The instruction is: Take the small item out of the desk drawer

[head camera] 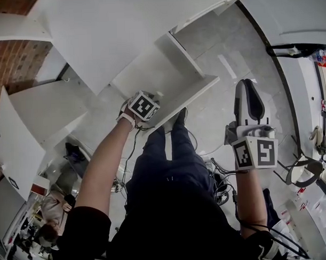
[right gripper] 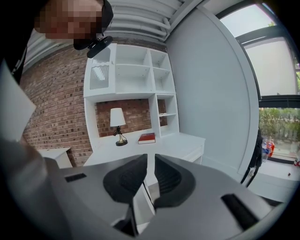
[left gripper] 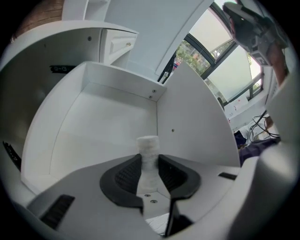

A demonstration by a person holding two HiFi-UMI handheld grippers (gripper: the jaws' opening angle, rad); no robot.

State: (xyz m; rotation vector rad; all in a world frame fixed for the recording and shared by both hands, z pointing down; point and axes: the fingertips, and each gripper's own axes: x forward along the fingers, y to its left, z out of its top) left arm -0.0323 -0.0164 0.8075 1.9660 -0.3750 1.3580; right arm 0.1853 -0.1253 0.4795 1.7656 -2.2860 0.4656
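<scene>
The white desk drawer [head camera: 175, 97] stands pulled open below the desk top. My left gripper [head camera: 143, 107] reaches into it from the front. In the left gripper view the drawer's white walls [left gripper: 112, 117] surround the jaws. My left gripper [left gripper: 149, 160] is shut on a small white cylindrical item [left gripper: 148, 143], which stands upright between the black pads and rises above them. My right gripper [head camera: 248, 87] is held off to the right over the floor, away from the drawer. In its own view the right gripper [right gripper: 151, 163] has its jaws drawn together with nothing between them.
The right gripper view looks at a white desk with a lamp [right gripper: 117, 123], a red book [right gripper: 146, 138] and white shelves [right gripper: 136, 70] against a brick wall. Cables [head camera: 220, 175] lie on the floor by my feet. A chair frame [head camera: 303, 170] stands at the right.
</scene>
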